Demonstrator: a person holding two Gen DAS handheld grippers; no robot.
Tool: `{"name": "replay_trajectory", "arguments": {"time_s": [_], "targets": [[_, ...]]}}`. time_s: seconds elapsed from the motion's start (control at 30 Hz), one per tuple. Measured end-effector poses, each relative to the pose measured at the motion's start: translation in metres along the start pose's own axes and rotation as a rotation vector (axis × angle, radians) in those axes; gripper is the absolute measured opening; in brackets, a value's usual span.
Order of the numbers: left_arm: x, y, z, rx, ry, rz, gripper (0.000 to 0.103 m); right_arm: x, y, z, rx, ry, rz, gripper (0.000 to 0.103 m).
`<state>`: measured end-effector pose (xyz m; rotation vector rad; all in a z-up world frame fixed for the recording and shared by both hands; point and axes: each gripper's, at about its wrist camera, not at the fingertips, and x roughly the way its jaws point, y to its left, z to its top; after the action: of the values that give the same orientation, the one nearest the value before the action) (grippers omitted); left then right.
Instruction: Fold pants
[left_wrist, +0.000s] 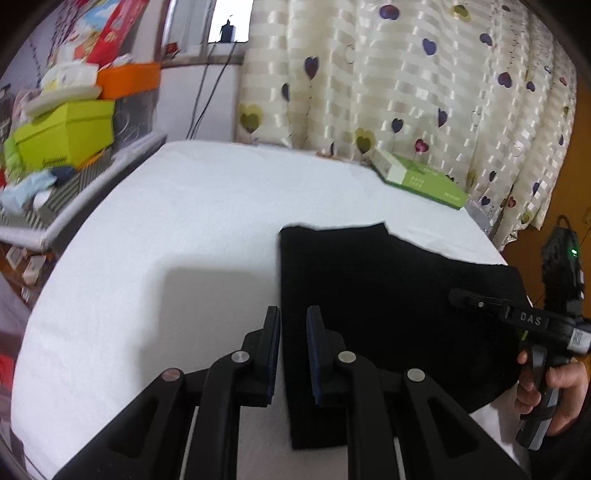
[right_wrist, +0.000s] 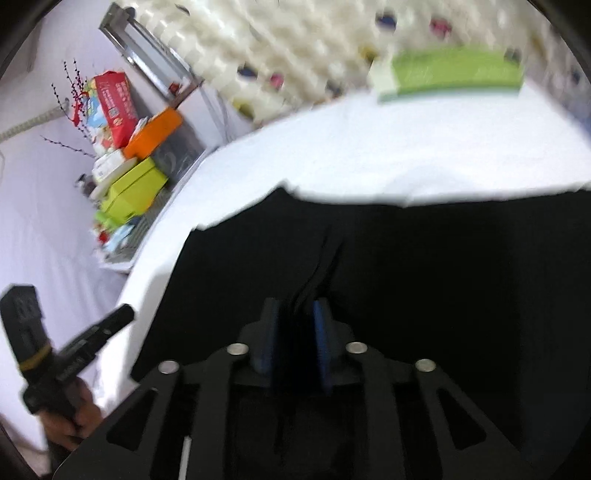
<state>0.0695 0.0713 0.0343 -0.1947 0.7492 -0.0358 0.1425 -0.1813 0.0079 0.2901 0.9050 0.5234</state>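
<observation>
- The left gripper (left_wrist: 293, 325) sits lowest in its own view, its jaws spread with a narrow gap and nothing between them; the near left edge of the black pants (left_wrist: 369, 302) runs below that gap.
- The right gripper (right_wrist: 295, 317) has its jaws drawn close on a raised ridge of the black pants (right_wrist: 424, 295); dark folds of cloth rise from between the blue pads (right_wrist: 320, 343).
- In the left wrist view the right gripper (left_wrist: 458, 297) appears at the right edge, over the right part of the pants, with a hand (left_wrist: 554, 398) wrapped around its grip.
- In the right wrist view the left gripper (right_wrist: 125, 314) shows at the lower left, above the white cover, held by a hand (right_wrist: 77, 417).
- The pants lie as a flat dark shape on the near right part of the table (left_wrist: 166, 240), which is covered in white cloth; the far and left parts of the cover are bare.
- A green and white box (left_wrist: 421, 177) rests on the far right corner of the table, well apart from the pants.
- Left of the table a shelf (left_wrist: 85, 184) holds lime green boxes (left_wrist: 66, 136) and an orange box (left_wrist: 129, 79).
- Behind everything hangs a cream curtain (left_wrist: 406, 92) printed with dark hearts.
</observation>
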Motion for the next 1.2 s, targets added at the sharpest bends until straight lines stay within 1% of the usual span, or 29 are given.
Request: {"name": "replay_trajectory", "arguments": {"time_s": [0.07,0.13,0.2,0.27,0.33,0.4,0.43,0.47,0.5,0.53,0.57,0.67,0.73,0.8,0.83,0.87,0.97,1.03,1.07,1.1,1.2], "targets": [[0.007,-0.007,0.011,0.024,-0.007,-0.015,0.016,-0.013,0.002,0.003,-0.011,-0.048,0.0,0.023],[0.018,-0.014,0.021,0.041,-0.002,-0.029,0.016,-0.021,0.008,0.004,-0.033,-0.07,0.032,0.023],[0.035,-0.021,0.033,0.067,0.011,-0.04,0.016,-0.016,0.016,0.006,-0.081,-0.057,0.031,0.023],[0.055,-0.027,0.043,0.095,0.028,-0.031,0.016,-0.006,0.021,0.011,-0.107,-0.041,0.012,0.023],[0.074,-0.03,0.048,0.121,0.06,-0.018,0.016,0.005,0.017,0.018,-0.104,-0.019,0.001,0.023],[0.093,-0.026,0.049,0.118,0.105,0.006,0.016,0.022,0.013,0.026,-0.093,0.011,-0.015,0.023],[0.098,-0.025,0.048,0.115,0.119,0.002,0.016,0.029,0.009,0.029,-0.091,0.027,-0.031,0.023],[0.098,-0.024,0.047,0.12,0.098,-0.012,0.016,0.038,0.005,0.032,-0.09,0.048,-0.054,0.023],[0.097,-0.023,0.045,0.124,0.089,-0.017,0.017,0.046,0.0,0.034,-0.088,0.066,-0.062,0.02],[0.096,-0.023,0.044,0.124,0.09,-0.02,0.017,0.045,0.0,0.037,-0.093,0.045,-0.065,0.02],[0.095,-0.022,0.043,0.119,0.088,-0.027,0.017,0.046,-0.001,0.039,-0.092,0.059,-0.094,0.02],[0.081,-0.019,0.036,0.105,0.101,-0.022,0.017,0.033,0.0,0.035,-0.079,0.063,-0.083,0.02],[0.067,-0.018,0.025,0.113,0.087,-0.029,0.017,0.012,0.01,0.02,-0.117,0.032,-0.049,0.02],[0.05,-0.02,0.009,0.119,0.089,-0.042,0.017,-0.002,0.022,0.001,-0.151,0.023,-0.026,0.02],[0.042,-0.022,0.001,0.123,0.09,-0.035,0.017,-0.008,0.029,-0.01,-0.174,0.023,-0.015,0.02],[0.036,-0.025,-0.005,0.13,0.086,-0.03,0.017,-0.011,0.035,-0.02,-0.193,0.024,-0.01,0.02],[0.015,-0.032,-0.022,0.124,0.068,-0.048,0.017,-0.014,0.049,-0.048,-0.249,0.028,-0.017,0.02],[0.011,-0.035,-0.033,0.123,0.072,-0.061,0.017,-0.01,0.05,-0.059,-0.258,0.053,-0.017,0.021],[0.013,-0.035,-0.037,0.118,0.087,-0.054,0.017,-0.013,0.05,-0.06,-0.257,0.04,-0.023,0.021],[0.013,-0.035,-0.041,0.115,0.084,-0.049,0.017,-0.014,0.049,-0.059,-0.252,0.046,-0.035,0.021],[0.009,-0.032,-0.043,0.085,0.094,-0.044,0.017,-0.018,0.051,-0.062,-0.249,0.056,-0.066,0.021]]}}
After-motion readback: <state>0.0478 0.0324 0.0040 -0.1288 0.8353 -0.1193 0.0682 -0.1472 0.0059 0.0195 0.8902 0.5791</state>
